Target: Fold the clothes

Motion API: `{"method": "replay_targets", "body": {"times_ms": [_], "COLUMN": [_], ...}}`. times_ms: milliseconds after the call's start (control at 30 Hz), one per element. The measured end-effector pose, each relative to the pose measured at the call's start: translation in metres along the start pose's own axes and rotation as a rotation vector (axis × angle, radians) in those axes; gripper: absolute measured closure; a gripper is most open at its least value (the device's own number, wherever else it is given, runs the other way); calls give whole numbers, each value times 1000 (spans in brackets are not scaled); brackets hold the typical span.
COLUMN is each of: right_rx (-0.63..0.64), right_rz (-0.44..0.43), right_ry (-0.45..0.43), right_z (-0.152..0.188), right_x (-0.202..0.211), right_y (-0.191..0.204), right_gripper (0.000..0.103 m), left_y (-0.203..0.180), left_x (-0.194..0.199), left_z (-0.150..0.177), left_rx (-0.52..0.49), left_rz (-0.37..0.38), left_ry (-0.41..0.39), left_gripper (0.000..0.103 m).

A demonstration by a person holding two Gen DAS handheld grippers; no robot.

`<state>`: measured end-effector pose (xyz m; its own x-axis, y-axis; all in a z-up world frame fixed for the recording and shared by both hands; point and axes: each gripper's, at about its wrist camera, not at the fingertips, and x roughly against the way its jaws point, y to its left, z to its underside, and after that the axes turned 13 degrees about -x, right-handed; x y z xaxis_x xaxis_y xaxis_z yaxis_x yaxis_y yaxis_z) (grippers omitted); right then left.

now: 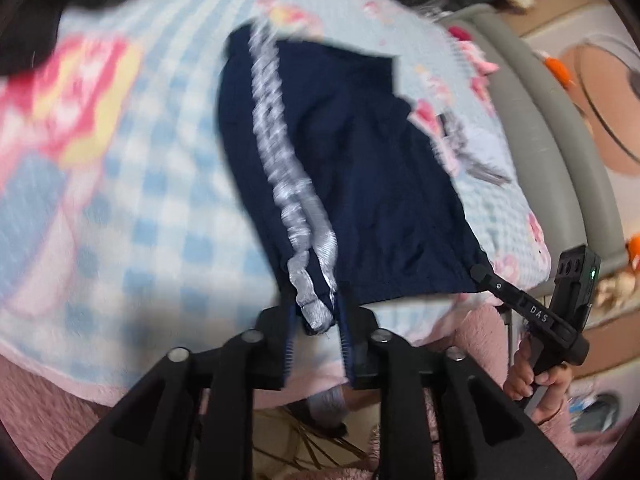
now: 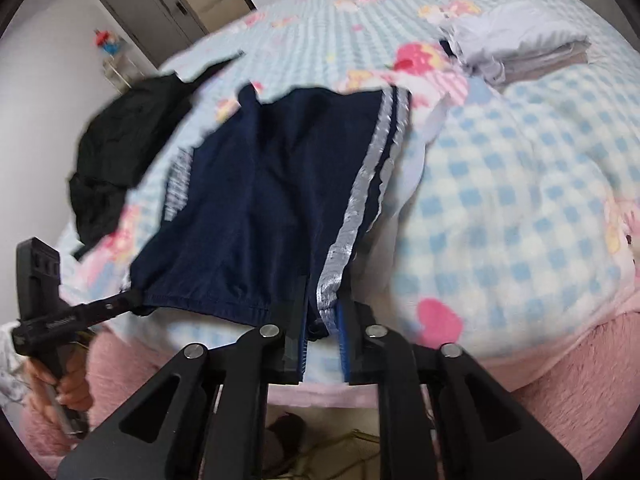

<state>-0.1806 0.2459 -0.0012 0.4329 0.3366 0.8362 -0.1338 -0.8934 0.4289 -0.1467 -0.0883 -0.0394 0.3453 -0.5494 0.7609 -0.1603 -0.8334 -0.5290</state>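
Note:
Navy shorts with silver side stripes lie spread on a blue checked blanket. My left gripper is shut on the striped corner of the shorts' near edge. The right gripper shows at the right of the left wrist view, shut on the other corner. In the right wrist view the shorts stretch away from me. My right gripper is shut on a striped corner. The left gripper shows at the left, pinching the far corner of the same edge.
A black garment lies bunched at the left of the bed. A stack of folded pale clothes sits at the back right. A pink fluffy cover hangs over the near bed edge. A grey cabinet stands beyond the bed.

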Motion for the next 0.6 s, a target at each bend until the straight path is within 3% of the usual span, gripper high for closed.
{"method": "replay_targets", "body": {"times_ms": [33,133,200,400,467,533,600], "right_rx": [-7,-11,8,11,57,116,126], "right_rz": [8,-7,7,53,69,96,117], "right_ry": [9,-6,-3,-10,-16,5,91], "right_z": [-2,-8,-10,-28,-40,-50,-55], "right_x": [-4,-3,-6,-7,-9,-22,-47], "right_y": [-2,-3,-3,-15,-9,-2,-1], "right_gripper": [86,70,60,58,50,47,49], "left_y": [1,5,11,7,8,14,15], "left_x": [3,10,7,11,6,-9,-21], "left_z": [-1,-2,-3,-22,-36,-48,-49], "left_rx": [0,1,9,-61,-70,-27,-7], "left_rz": [8,19,-9,-71,-77,-68,-69], "left_ry": [-14,-46,-33,-54,-57,-27,1], "left_gripper": [75,55,55,56,55,55,56]}}
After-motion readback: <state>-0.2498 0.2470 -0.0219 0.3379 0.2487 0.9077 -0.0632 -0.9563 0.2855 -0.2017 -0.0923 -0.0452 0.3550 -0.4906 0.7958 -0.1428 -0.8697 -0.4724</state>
